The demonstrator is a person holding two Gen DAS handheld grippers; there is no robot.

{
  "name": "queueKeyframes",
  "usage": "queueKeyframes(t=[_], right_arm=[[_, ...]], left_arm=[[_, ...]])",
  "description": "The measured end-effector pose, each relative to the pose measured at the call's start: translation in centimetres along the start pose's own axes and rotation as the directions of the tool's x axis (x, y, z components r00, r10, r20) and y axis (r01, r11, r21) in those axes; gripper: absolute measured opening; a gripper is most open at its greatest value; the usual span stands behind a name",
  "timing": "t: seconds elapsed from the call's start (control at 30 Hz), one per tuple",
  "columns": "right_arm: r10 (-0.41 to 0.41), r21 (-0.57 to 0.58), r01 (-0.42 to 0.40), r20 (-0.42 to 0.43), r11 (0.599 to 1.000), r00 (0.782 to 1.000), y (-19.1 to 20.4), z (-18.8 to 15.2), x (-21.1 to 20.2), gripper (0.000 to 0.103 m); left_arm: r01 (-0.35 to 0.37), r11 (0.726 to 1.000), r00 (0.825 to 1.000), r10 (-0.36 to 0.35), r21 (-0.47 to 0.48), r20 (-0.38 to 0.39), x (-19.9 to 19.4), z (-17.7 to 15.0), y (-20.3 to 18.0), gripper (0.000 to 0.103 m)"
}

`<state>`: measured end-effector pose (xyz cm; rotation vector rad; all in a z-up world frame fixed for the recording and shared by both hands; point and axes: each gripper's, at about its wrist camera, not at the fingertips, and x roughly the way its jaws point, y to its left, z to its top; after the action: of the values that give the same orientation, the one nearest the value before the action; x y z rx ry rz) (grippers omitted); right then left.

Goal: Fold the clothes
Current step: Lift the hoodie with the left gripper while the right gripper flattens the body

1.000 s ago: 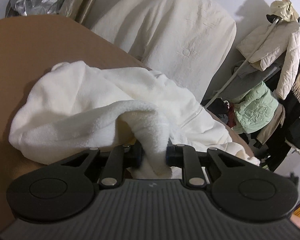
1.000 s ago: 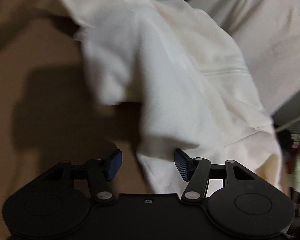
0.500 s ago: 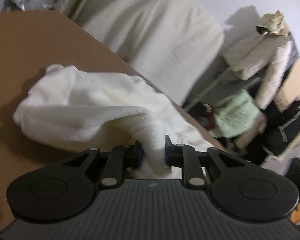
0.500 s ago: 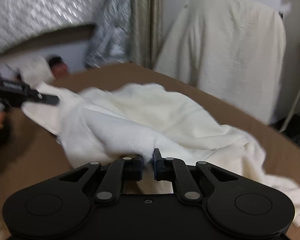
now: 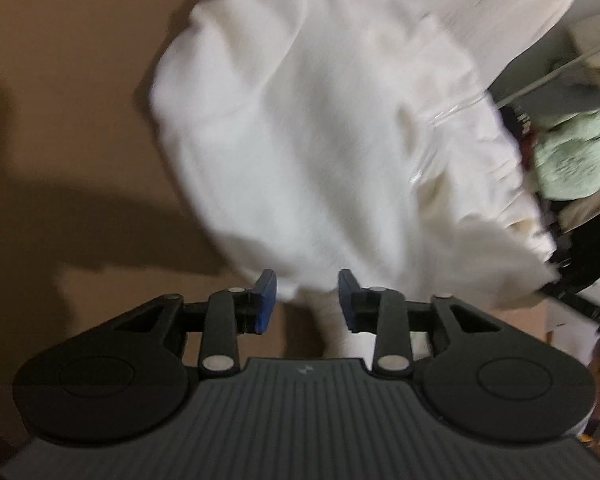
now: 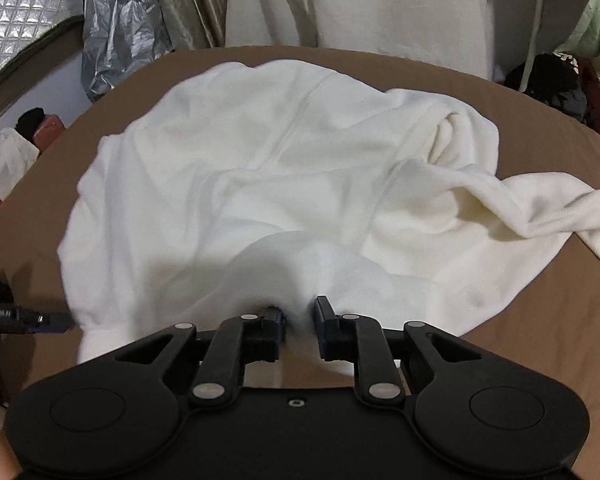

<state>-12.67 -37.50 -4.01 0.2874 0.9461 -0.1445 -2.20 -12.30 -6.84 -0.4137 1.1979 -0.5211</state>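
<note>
White fleece garment lies rumpled — sleeve trailing — on brown table.

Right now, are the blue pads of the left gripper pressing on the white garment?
Apart. The left wrist view shows the left gripper with jaws just opened, brown table visible beside its left pad, the white garment loose between them.

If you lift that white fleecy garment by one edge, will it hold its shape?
Probably not. The white fleece garment lies in soft folds and bunches on the brown table, so it likely droops. Its thick nap suggests it grips rather than slips.
</note>
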Motion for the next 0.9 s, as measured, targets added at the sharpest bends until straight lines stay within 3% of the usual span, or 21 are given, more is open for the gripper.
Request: queueKeyframes(t=[0.07,0.17,0.27,0.37,0.47,0.53,0.63,0.67,0.77,0.8,0.83,0.87,0.9], right_arm=[[0.053,0.013,-0.053,0.008,0.999,0.999,0.9,-0.4,-0.6,0.047],[0.129,0.038,-0.129,0.008,0.991,0.992,1.5,-1.2,-2.1,0.051],[0.199,0.104,-0.193,-0.051,0.976,0.979,1.2,-1.8,-1.2,0.055],[0.180,0.202,-0.159,-0.094,0.966,0.979,0.9,-2.7,0.4,0.055],[0.202,0.290,-0.169,-0.090,0.942,0.975,0.8,-3.6,1.6,0.056],[0.156,0.293,-0.123,-0.092,0.948,0.983,0.9,-3.6,2.5,0.058],[0.057,0.275,-0.029,-0.097,0.961,0.994,1.1,-3.4,3.7,0.069],[0.020,0.277,0.009,-0.100,0.961,0.995,1.1,-3.4,4.2,0.074],[0.010,0.299,0.027,-0.122,0.954,0.992,0.8,-3.2,6.3,0.084],[0.035,0.310,0.011,-0.142,0.951,0.989,0.7,-3.1,7.3,0.084],[0.076,0.324,-0.017,-0.172,0.946,0.982,0.6,-3.1,8.4,0.084],[0.106,0.311,-0.043,-0.190,0.950,0.976,0.9,-3.2,8.9,0.081],[0.127,0.274,-0.068,-0.202,0.959,0.971,1.6,-3.3,9.0,0.074]], left_arm=[[-0.005,1.000,1.000,0.005,0.025,0.005,0.2,-0.1,-0.4,0.043],[-0.024,0.999,0.998,0.026,0.037,-0.051,1.8,-0.4,-0.6,0.043],[0.038,0.999,0.992,-0.041,-0.021,-0.119,3.4,-0.6,0.0,0.043],[0.122,0.986,0.984,-0.135,-0.113,-0.114,3.6,-0.2,1.1,0.043],[0.095,0.991,0.993,-0.101,-0.091,-0.066,2.8,0.0,1.1,0.044],[0.104,0.992,0.989,-0.111,-0.067,-0.097,3.1,-0.4,0.7,0.046],[0.121,0.991,0.978,-0.129,-0.059,-0.165,4.8,-1.4,0.1,0.050],[0.109,0.992,0.977,-0.118,-0.058,-0.175,5.5,-1.7,-0.1,0.058],[0.061,0.998,0.982,-0.066,-0.035,-0.178,7.6,-2.5,-0.7,0.067],[0.062,0.998,0.984,-0.066,-0.028,-0.163,7.9,-2.6,-1.0,0.066],[0.071,0.997,0.988,-0.073,-0.016,-0.136,8.0,-2.6,-1.4,0.057],[0.080,0.997,0.991,-0.081,-0.008,-0.108,7.8,-2.6,-1.7,0.024],[0.090,0.996,0.993,-0.090,-0.006,-0.080,7.2,-2.3,-1.9,0.018]])
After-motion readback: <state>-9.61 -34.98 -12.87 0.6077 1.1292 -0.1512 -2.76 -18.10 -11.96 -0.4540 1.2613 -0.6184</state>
